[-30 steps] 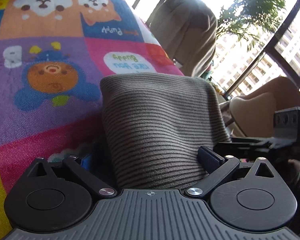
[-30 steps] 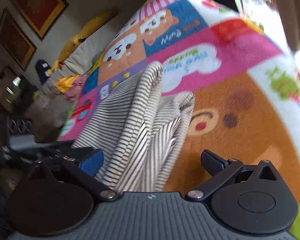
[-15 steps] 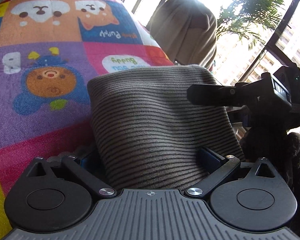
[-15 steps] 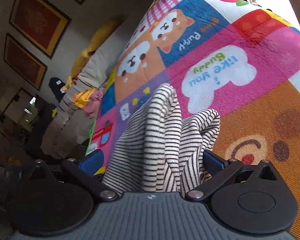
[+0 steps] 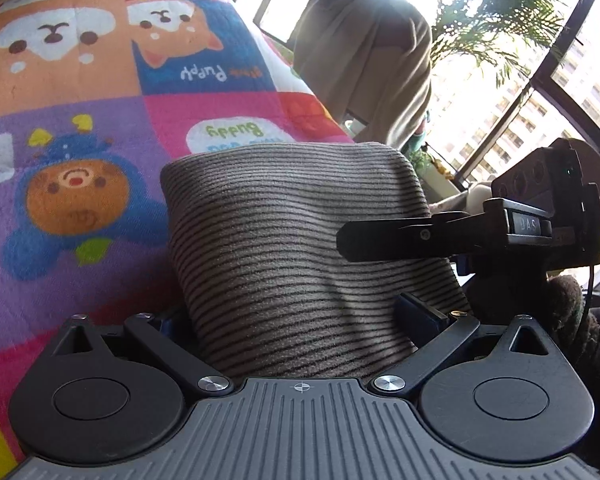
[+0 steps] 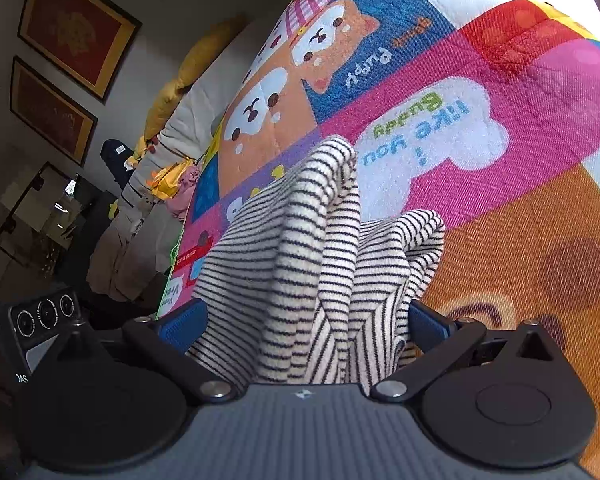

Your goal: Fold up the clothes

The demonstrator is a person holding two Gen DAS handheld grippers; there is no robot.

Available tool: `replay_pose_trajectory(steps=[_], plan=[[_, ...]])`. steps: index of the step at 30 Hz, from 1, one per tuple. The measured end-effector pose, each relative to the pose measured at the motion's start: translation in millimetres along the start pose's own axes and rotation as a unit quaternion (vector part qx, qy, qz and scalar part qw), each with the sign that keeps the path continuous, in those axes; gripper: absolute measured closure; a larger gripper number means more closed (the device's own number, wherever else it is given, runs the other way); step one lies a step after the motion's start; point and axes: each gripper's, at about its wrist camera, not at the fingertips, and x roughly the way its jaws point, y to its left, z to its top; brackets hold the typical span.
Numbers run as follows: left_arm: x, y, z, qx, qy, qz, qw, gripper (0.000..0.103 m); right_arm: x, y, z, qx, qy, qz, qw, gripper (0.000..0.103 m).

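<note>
A cream garment with thin dark stripes (image 5: 292, 220) is bunched between the fingers of my left gripper (image 5: 296, 316), which is shut on it; the left finger is mostly hidden under the cloth. My right gripper (image 6: 300, 320) is shut on another bunched part of the same striped garment (image 6: 312, 220). The cloth rises in folds above the colourful cartoon blanket (image 6: 500, 120). In the left wrist view a black finger of the right gripper (image 5: 400, 236) reaches over the garment from the right. The left gripper's camera body (image 6: 40, 320) shows at the lower left of the right wrist view.
The cartoon blanket (image 5: 80, 120) covers a bed that fills most of both views. A brown draped chair (image 5: 368, 60) and a plant (image 5: 508, 20) stand by the windows. Framed pictures (image 6: 76, 36), a yellow pillow (image 6: 204, 56) and piled clothes (image 6: 172, 176) lie beyond the bed.
The right gripper has swung in over the garment from the right and now shows in the left wrist view. The cloth has stayed between both pairs of fingers while the bed shifted behind it.
</note>
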Motion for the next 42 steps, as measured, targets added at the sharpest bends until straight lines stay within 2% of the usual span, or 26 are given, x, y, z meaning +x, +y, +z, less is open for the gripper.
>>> replay_pose_trajectory(steps=[3, 6, 8, 11, 14, 16, 17, 22, 26, 28, 30, 32, 35, 37, 38, 40, 42], plan=[[15, 1, 25, 0.007, -0.002, 0.017, 0.9998, 0.001, 8, -2, 26, 0.001, -0.013, 0.002, 1.000, 0.000], [33, -5, 59, 0.042, -0.030, 0.050, 0.9974, 0.000, 14, -2, 68, -0.011, -0.066, 0.004, 0.998, 0.000], [45, -4, 74, 0.048, -0.031, 0.066, 0.9961, 0.001, 16, -5, 90, -0.013, -0.098, -0.023, 0.995, 0.000], [56, 0, 83, 0.047, -0.023, 0.083, 0.9952, 0.001, 11, -5, 99, -0.033, -0.127, -0.061, 0.990, 0.000], [57, 8, 77, 0.039, -0.021, 0.085, 0.9954, 0.000, 14, -2, 92, -0.077, -0.151, -0.163, 0.972, 0.000], [53, 12, 73, 0.029, -0.023, 0.082, 0.9960, 0.001, 26, -7, 89, -0.092, -0.140, -0.237, 0.957, 0.000], [50, 12, 71, 0.027, -0.024, 0.081, 0.9961, 0.001, 30, -12, 87, -0.091, -0.137, -0.251, 0.954, 0.000], [33, -3, 61, 0.070, -0.022, 0.099, 0.9924, 0.001, 18, -18, 73, -0.075, -0.141, -0.246, 0.956, 0.000], [9, -13, 45, 0.092, -0.027, 0.106, 0.9898, 0.001, -14, 4, 37, -0.131, -0.136, -0.203, 0.961, 0.000], [-5, -17, 35, 0.095, -0.027, 0.080, 0.9919, 0.001, -32, 19, 14, -0.187, -0.120, -0.173, 0.960, 0.000], [-14, -21, 24, 0.106, -0.014, 0.038, 0.9935, 0.001, -43, 39, -11, -0.261, -0.090, -0.155, 0.949, 0.000], [-11, -29, 12, 0.136, 0.008, 0.021, 0.9905, 0.001, -39, 54, -31, -0.334, -0.054, -0.173, 0.925, 0.000], [7, -39, 2, 0.181, 0.026, 0.076, 0.9802, 0.001, -10, 58, -47, -0.391, -0.012, -0.227, 0.892, 0.000], [21, -37, 2, 0.187, 0.034, 0.119, 0.9744, 0.001, 8, 53, -47, -0.390, -0.015, -0.265, 0.882, 0.000], [27, -33, 5, 0.183, 0.034, 0.139, 0.9726, 0.001, 17, 49, -43, -0.382, -0.024, -0.282, 0.880, 0.000], [32, -22, 14, 0.171, 0.025, 0.178, 0.9687, 0.000, 27, 41, -27, -0.343, -0.043, -0.299, 0.889, 0.000], [31, -12, 25, 0.150, 0.013, 0.181, 0.9719, 0.000, 33, 34, -12, -0.313, -0.052, -0.306, 0.898, 0.000]])
